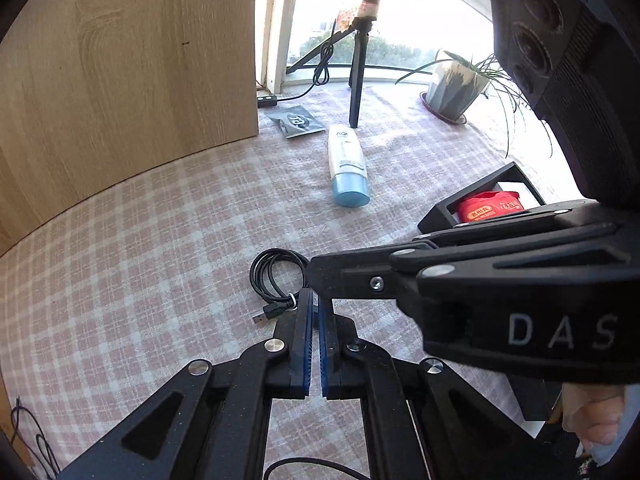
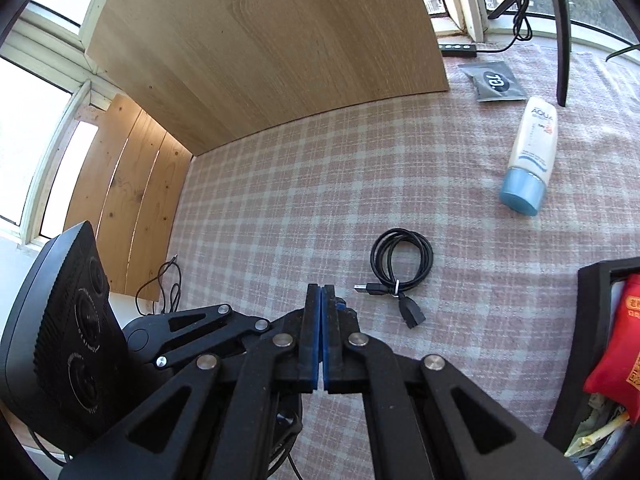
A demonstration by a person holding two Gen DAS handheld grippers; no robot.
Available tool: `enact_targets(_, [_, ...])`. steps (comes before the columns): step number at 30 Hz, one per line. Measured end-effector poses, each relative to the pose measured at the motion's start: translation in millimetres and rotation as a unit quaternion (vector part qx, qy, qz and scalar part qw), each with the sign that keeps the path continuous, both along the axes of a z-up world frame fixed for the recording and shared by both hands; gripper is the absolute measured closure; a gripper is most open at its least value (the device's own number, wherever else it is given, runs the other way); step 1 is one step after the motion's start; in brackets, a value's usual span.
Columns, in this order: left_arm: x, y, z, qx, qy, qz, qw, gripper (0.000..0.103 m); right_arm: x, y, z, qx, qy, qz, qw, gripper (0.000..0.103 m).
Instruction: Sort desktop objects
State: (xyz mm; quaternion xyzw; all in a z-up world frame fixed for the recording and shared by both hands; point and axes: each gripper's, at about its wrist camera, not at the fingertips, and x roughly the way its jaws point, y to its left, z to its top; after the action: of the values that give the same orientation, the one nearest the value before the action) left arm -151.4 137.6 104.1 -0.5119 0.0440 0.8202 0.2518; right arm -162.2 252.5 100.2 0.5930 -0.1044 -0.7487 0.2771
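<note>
While both tools hang low over the checked cloth (image 2: 280, 184), nothing gripped yet. Left gripper (image 1: 316, 300) pressed nearly together, only a sliver between the blue pads, empty. Right gripper (image 2: 321, 292) pads pressed flat together, empty too; seen crossing from the right in the left wrist view, tip just beside the cable.

Coiled black USB cable (image 2: 401, 266) lying flat near centre, tied with a small white twist at the near side, two plugs sticking out past the tie. Probably light, floppy, loops likely to sag or spring apart if pinched on one strand. Best bet: pinch at the tie where all strands bundle, or across the whole bundle; needs fingers spread first.

White tube with blue cap (image 2: 530, 152) lying on its side, farther off and to the right. Likely light, squashy body, smooth and maybe slippery; firmer hold at the cap or across the mid-body. Grey sachet (image 2: 496, 80) flat at far side beside the wood panel (image 2: 272, 40): thin, hard to get under.

Black tray (image 2: 592, 320) at right edge, red packet (image 2: 624, 344) already inside; probable drop spot.
</note>
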Motion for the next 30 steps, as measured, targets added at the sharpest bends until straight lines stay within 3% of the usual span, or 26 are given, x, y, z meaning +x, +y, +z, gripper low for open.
enact_targets(3, [-9, -2, -6, -0.008, -0.006, 0.015, 0.9998, 0.092, -5, 28, -11, 0.001, -0.013, -0.035, 0.999, 0.100])
enact_targets(4, [-12, -6, -9, -0.009, -0.013, 0.018, 0.9997, 0.082, -6, 32, -17, 0.008, -0.018, -0.039, 0.999, 0.095])
enact_targets(7, [-20, -20, -23, -0.014, -0.024, 0.031, 0.9991, 0.071, -8, 40, -34, 0.031, -0.024, -0.054, 0.998, 0.062])
enact_targets(8, [-22, -24, -28, -0.010, -0.033, 0.027, 0.9990, 0.068, -9, 41, -41, 0.028, -0.029, -0.056, 0.998, 0.059])
enact_targets(10, [-22, -32, -38, -0.011, -0.037, 0.023, 0.9990, 0.058, -10, 39, -57, 0.013, -0.047, -0.045, 0.998, 0.059])
enact_targets(15, [-21, -24, -60, -0.068, -0.014, -0.018, 0.9974, 0.057, -10, 15, -80, 0.049, -0.030, -0.002, 0.998, 0.059])
enact_targets(19, [-31, -22, -69, -0.071, -0.013, -0.042, 0.9965, 0.056, -10, 3, -89, 0.055, -0.023, 0.022, 0.998, 0.060])
enact_targets(24, [-35, -14, -82, -0.085, -0.015, -0.077, 0.9933, 0.056, -14, -6, -99, 0.073, -0.025, 0.045, 0.996, 0.077])
enact_targets(27, [-33, -8, -87, -0.093, -0.008, -0.104, 0.9902, 0.060, -13, -10, -103, 0.091, -0.018, 0.064, 0.994, 0.080])
enact_targets(28, [-32, -6, -88, -0.094, -0.006, -0.114, 0.9890, 0.070, -12, -12, -104, 0.094, -0.017, 0.072, 0.993, 0.080])
enact_targets(30, [-31, -2, -91, -0.100, -0.004, -0.126, 0.9870, 0.075, -8, -16, -105, 0.101, -0.011, 0.083, 0.991, 0.080])
